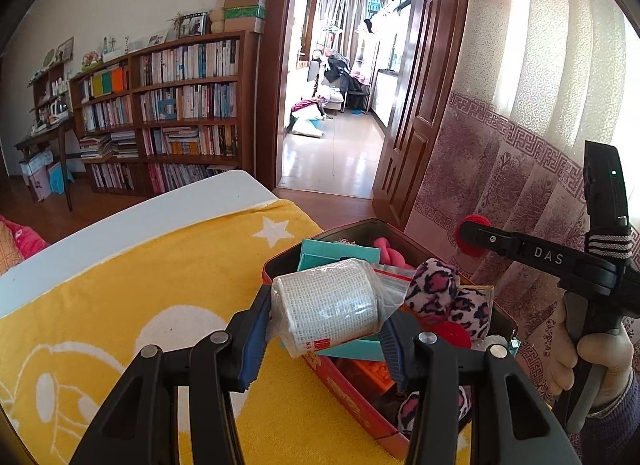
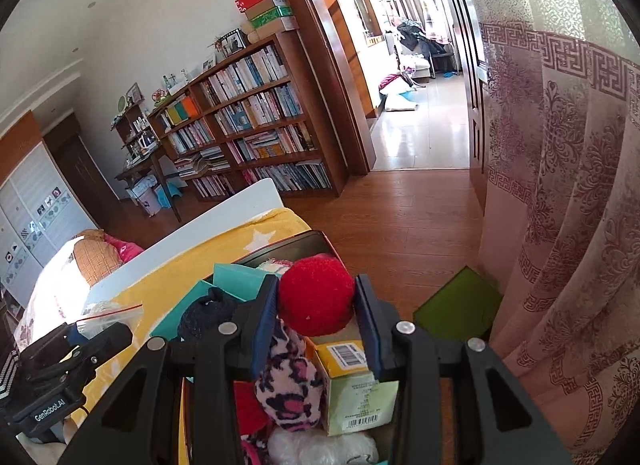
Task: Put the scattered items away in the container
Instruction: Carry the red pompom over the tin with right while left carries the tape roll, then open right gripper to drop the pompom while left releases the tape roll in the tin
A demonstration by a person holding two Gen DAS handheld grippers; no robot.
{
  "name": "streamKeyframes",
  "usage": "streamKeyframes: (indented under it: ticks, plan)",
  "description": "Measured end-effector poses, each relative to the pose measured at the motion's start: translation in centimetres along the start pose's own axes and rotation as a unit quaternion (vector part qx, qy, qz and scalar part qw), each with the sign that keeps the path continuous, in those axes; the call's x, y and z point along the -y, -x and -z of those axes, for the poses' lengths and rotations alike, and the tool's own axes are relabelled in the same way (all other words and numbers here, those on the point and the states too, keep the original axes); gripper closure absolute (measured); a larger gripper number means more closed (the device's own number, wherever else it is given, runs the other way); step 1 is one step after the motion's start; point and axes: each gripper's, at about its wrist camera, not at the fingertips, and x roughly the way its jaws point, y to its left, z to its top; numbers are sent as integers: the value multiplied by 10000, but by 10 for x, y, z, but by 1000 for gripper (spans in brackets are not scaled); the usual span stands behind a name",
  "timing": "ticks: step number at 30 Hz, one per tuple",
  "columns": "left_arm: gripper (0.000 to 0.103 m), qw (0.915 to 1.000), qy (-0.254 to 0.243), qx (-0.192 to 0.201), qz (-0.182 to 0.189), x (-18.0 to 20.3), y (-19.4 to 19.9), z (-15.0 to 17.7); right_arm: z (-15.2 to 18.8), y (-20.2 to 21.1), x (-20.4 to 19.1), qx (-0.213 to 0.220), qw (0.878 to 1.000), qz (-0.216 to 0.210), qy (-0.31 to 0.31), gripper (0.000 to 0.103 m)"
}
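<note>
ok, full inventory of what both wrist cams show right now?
gauze roll: 1, white, in a clear zip bag, between the left gripper's pads
pompom: 1, red, between the right gripper's pads
tin: 1, red, on the yellow towel, crowded
leopard plush pieces: several, pink-black, in the tin
teal box: 1, in the tin
barcoded box: 1, yellow, in the tin
towel: 1, yellow, white star
bookcase: 1, brown, far wall
curtain: 1, patterned, right side
left gripper: holding the gauze roll
right gripper: holding the pompom

The red tin [image 1: 352, 381] is cut off below, its floor buried under the piled items.
</note>
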Motion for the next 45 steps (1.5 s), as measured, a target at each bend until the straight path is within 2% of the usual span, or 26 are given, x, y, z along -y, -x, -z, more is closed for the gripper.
streamKeyframes:
  ticks: [8, 10, 12, 13, 15, 26, 38, 45]
  plan:
    - [52, 10000, 1, -19, 43, -4, -3, -2, -15, -50, 0, -536, 9985, -35, -98, 61]
    - [52, 10000, 4, -34, 65, -5, -4, -2, -16, -52, 0, -621, 9979, -168, -108, 61]
    - [52, 9999, 16, -53, 110, -5, -6, -3, -16, -50, -1, -655, 9975, -241, -82, 56]
    - [52, 9999, 31, -61, 135, -4, -8, -3, -15, -48, -1, -659, 9975, -259, -74, 51]
    - [52, 9998, 31, -64, 170, -1, -9, -4, -14, -42, -2, -594, 9978, -297, -88, 46]
    - [52, 9995, -145, -107, 276, 17, -20, -16, -3, -1, 9, -242, 9975, -555, -362, 42]
    - [52, 9972, -445, -230, 549, 67, -74, -47, 9, 55, 42, 244, 9952, -599, -733, 40]
    - [52, 9966, -351, -472, 578, 73, -108, -50, 15, 68, 50, 363, 9954, -511, -725, 38]
